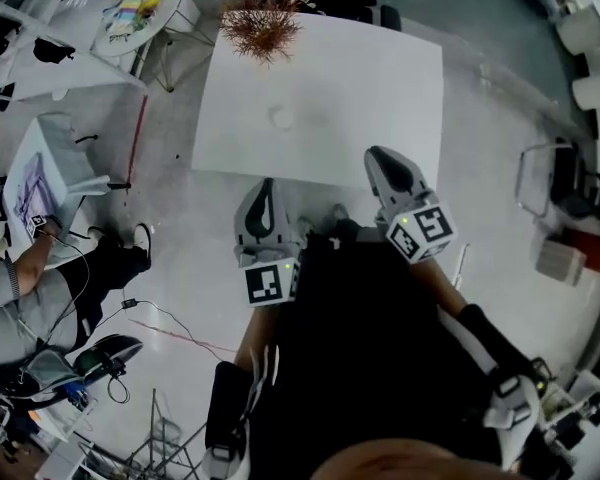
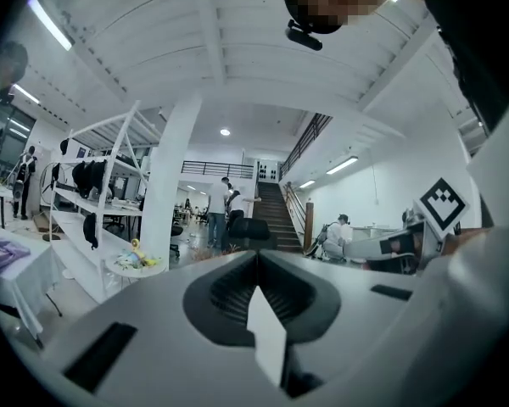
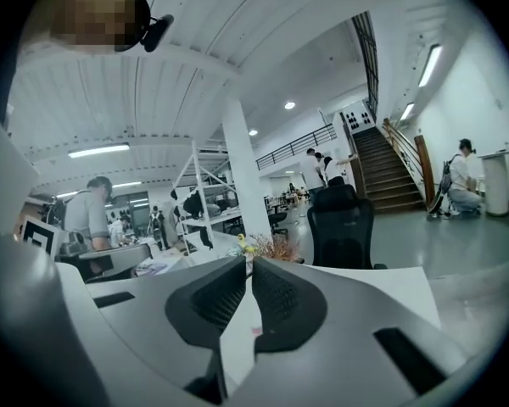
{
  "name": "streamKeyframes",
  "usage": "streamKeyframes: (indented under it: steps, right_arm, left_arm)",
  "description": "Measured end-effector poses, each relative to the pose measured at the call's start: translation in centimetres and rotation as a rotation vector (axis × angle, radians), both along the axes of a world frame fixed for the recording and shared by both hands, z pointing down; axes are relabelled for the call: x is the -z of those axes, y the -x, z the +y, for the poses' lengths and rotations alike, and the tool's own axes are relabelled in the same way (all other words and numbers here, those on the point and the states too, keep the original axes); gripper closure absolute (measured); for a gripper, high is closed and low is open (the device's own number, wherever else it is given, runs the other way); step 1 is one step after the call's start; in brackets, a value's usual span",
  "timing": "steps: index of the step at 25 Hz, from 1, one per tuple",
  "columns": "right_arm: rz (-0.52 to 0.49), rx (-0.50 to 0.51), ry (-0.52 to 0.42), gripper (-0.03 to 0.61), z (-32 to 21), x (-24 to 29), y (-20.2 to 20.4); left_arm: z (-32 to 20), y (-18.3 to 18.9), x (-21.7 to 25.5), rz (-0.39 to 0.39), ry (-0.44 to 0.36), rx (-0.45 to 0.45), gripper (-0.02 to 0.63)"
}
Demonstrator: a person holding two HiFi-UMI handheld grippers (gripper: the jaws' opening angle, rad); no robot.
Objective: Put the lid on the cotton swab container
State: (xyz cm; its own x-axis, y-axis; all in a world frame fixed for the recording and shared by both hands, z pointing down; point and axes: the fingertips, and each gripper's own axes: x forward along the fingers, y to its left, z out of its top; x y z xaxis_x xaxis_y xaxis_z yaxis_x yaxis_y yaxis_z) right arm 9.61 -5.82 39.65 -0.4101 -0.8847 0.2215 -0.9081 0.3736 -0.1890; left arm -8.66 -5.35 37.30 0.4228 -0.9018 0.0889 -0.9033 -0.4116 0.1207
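On the white table point(image 1: 360, 88) I make out a small pale round thing point(image 1: 280, 118), probably the cotton swab container; it is too faint to tell whether a lid is on it. No separate lid shows. Both grippers hang in front of the person's body at the table's near edge, well short of that thing. My left gripper point(image 1: 267, 184) point(image 2: 256, 254) has its jaws closed together on nothing. My right gripper point(image 1: 379, 154) point(image 3: 249, 261) shows a narrow slit between its jaws, with nothing in it.
A dried reddish-brown plant point(image 1: 260, 23) point(image 3: 271, 246) stands at the table's far edge. A black office chair point(image 3: 339, 223) sits behind the table. A round side table with colourful items point(image 1: 140, 8) is at far left. A seated person point(image 1: 30, 298) is on the left.
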Motion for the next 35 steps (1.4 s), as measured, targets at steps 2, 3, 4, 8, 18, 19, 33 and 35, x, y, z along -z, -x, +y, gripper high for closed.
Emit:
streamKeyframes:
  steps: [2,3,4,8,18,19,33,35]
  right_arm:
    - [0.002,0.002,-0.008,0.561,0.2,0.1,-0.4]
    - [0.001,0.003,-0.009,0.565,0.6,0.5,-0.5]
    - [0.002,0.005,-0.009,0.566,1.0,0.9,-0.6]
    - [0.014,0.032,-0.016,0.569,1.5,1.8,-1.1]
    - [0.02,0.071,-0.006,0.571,1.8,1.9,-2.3]
    - [0.026,0.07,-0.011,0.571,1.7,2.0,-2.4]
    - [0.033,0.076,-0.014,0.571,1.9,1.9,-2.3]
    - [0.033,0.076,-0.018,0.571,2.0,2.0,-2.3]
  left_arm:
    - [0.1,-0.5,0.4,-0.004,-0.007,0.001,0.603]
    - [0.4,-0.7,0.8,-0.001,-0.008,0.003,0.603]
    - [0.8,-0.7,1.2,0.001,-0.005,0.007,0.603]
    - [1.4,-1.5,1.1,-0.025,0.018,0.002,0.603]
    - [1.9,-3.1,1.5,-0.029,0.018,0.036,0.603]
    - [1.9,-3.2,1.4,-0.039,0.017,0.033,0.603]
    - [2.0,-3.3,1.4,-0.042,0.022,0.045,0.603]
    - [2.2,-3.4,1.3,-0.046,0.022,0.042,0.603]
